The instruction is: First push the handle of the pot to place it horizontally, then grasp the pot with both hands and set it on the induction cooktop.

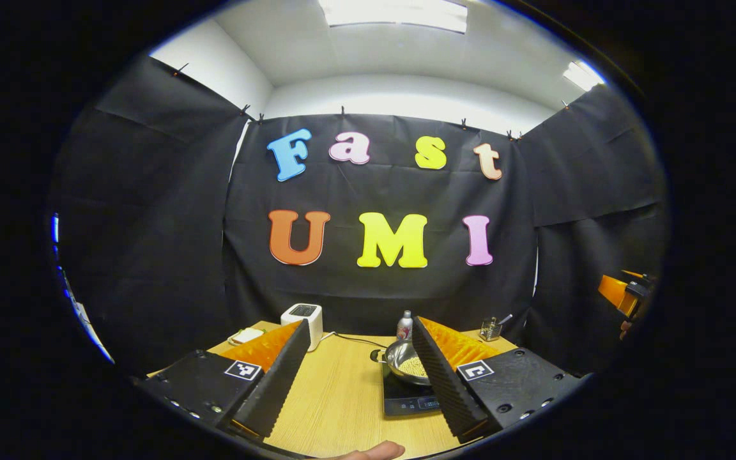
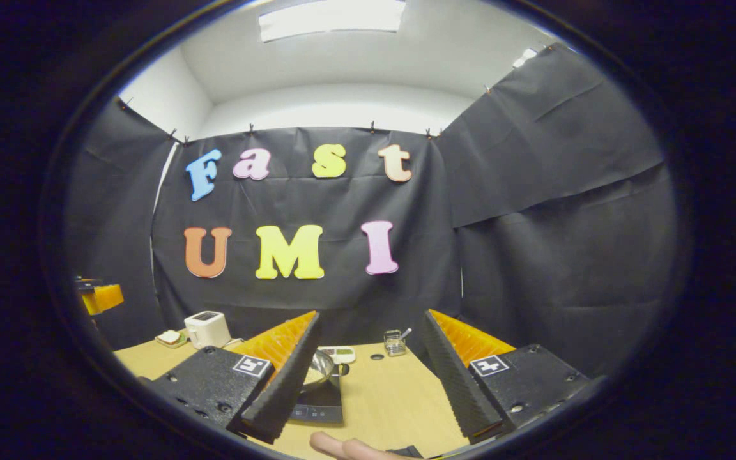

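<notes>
Pot (image 1: 406, 365) on induction cooktop (image 1: 406, 401)

You've got one pot (image 1: 408, 361) with pale grains in it, sitting on one induction cooktop (image 1: 406, 400) on the one wooden tabletop (image 1: 342, 396). Behind them count one white toaster (image 1: 304, 319), one bottle (image 1: 404, 326), one small clear container (image 1: 489, 329) with a utensil in it, and one small plate (image 1: 245, 336) with food by the toaster. You hold two grippers: left gripper (image 1: 361, 377), right gripper (image 2: 371, 377), each with two fingers spread apart.
</notes>
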The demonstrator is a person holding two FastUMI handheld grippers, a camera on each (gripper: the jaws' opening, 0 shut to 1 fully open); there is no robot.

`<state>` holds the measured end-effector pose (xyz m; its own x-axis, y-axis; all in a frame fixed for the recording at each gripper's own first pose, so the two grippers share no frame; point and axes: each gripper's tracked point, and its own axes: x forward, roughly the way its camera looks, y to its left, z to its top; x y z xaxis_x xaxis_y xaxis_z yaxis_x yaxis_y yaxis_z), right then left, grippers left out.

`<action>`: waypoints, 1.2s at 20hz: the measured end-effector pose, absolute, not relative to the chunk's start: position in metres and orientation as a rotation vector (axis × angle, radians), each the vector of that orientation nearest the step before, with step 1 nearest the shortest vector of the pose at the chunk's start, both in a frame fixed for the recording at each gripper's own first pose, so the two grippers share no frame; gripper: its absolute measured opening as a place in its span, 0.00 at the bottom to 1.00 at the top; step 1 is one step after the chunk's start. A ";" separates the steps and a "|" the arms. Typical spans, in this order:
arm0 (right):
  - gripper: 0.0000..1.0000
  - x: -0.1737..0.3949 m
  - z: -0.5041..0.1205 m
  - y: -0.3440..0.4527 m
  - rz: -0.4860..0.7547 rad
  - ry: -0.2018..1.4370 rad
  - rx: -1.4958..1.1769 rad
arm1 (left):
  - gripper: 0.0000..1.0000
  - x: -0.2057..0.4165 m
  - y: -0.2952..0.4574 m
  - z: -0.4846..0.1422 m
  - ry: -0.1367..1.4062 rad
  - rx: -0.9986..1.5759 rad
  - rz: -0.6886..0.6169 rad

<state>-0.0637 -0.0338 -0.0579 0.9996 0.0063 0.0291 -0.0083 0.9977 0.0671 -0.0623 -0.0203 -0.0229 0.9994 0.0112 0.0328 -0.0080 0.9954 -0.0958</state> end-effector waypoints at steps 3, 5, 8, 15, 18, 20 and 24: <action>0.96 -0.068 -0.047 -0.027 0.044 -0.067 0.060 | 0.95 -0.063 -0.025 -0.023 -0.043 -0.087 -0.002; 0.97 -0.067 -0.047 -0.025 0.053 -0.085 0.077 | 0.95 -0.062 -0.027 -0.023 -0.051 -0.094 -0.008; 0.98 -0.066 -0.052 -0.025 0.057 -0.079 0.092 | 0.95 -0.061 -0.028 -0.023 -0.056 -0.091 -0.009; 0.96 -0.062 -0.051 -0.023 0.072 -0.104 0.083 | 0.94 -0.052 -0.026 -0.036 -0.037 -0.062 0.040; 0.96 -0.062 -0.050 -0.025 0.060 -0.120 0.074 | 0.94 -0.051 -0.024 -0.032 -0.070 -0.064 0.055; 0.96 -0.061 -0.049 -0.026 0.054 -0.131 0.067 | 0.94 -0.052 -0.028 -0.035 -0.065 -0.061 0.048; 0.96 -0.062 -0.048 -0.025 0.055 -0.138 0.049 | 0.94 -0.051 -0.031 -0.039 -0.053 -0.036 0.048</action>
<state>-0.0622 -0.0248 -0.0483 0.9890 0.0514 0.1388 -0.0582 0.9973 0.0452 -0.0513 -0.0310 -0.0389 0.9974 0.0492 0.0519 -0.0472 0.9982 -0.0374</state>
